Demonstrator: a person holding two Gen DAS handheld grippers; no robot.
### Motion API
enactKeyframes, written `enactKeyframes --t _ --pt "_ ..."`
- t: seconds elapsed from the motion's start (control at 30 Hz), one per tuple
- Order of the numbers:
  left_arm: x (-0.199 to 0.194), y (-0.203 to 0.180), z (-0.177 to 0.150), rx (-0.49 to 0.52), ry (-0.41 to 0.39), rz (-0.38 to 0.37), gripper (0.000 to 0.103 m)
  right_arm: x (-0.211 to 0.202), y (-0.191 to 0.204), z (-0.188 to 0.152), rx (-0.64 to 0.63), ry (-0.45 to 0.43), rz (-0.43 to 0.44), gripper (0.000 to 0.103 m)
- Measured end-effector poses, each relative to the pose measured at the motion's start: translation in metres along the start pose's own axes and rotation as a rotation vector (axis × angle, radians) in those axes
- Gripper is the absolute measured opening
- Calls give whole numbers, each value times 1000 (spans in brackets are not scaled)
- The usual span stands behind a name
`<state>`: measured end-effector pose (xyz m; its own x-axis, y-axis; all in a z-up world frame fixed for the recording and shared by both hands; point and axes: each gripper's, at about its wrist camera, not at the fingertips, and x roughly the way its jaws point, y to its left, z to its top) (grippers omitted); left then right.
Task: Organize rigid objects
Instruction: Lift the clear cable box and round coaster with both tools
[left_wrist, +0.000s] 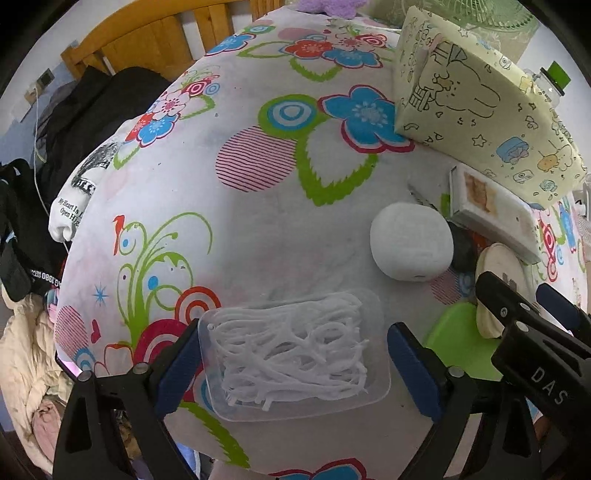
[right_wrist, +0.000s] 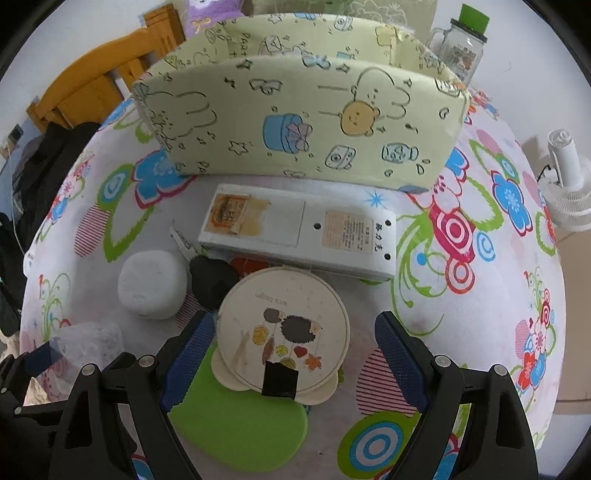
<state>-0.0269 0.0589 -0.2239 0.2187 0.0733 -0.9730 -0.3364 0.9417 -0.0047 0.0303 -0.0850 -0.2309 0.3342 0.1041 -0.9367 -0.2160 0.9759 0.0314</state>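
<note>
Floral tablecloth (left_wrist: 258, 236) below; your left gripper (left_wrist: 295, 363) straddles the floss box (left_wrist: 295, 354), fingers wide; close squarely; right gripper (right_wrist: 291, 362) gapes around the round tin (right_wrist: 282, 328).

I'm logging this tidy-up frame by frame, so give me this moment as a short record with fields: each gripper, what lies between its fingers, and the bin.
left gripper: open, fingers either side of the clear plastic box of white floss picks
right gripper: open, around the round cream case with hedgehog print
under the case: green flat piece
nearby: white round case, white remote, black object
bin: yellow-green cartoon-print box, behind the remote
</note>
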Motion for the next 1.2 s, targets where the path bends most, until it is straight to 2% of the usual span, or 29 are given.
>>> enactKeyframes --t 0.2,0.33,0.5,0.63,0.73,0.93,1.2 --pt "-1 -9 -1 58 -22 4 90 7 -1 -2 19 27 -15 91" --pt "-3 -21 1 128 -35 -32 89 12 0 -2 52 42 -14 91" --pt "-7 -34 4 217 -65 -36 89 14 -2 -2 84 57 -9 91" --pt "-4 -39 6 266 -60 -44 89 16 1 -1 94 62 -18 86" --pt "-2 -42 8 291 -58 -46 89 16 8 1 80 54 -29 78" --pt "3 -45 17 335 -50 -58 89 15 7 1 94 63 -38 77" --pt "-12 -43 21 372 -72 -89 89 1 -1 5 149 36 -42 77"
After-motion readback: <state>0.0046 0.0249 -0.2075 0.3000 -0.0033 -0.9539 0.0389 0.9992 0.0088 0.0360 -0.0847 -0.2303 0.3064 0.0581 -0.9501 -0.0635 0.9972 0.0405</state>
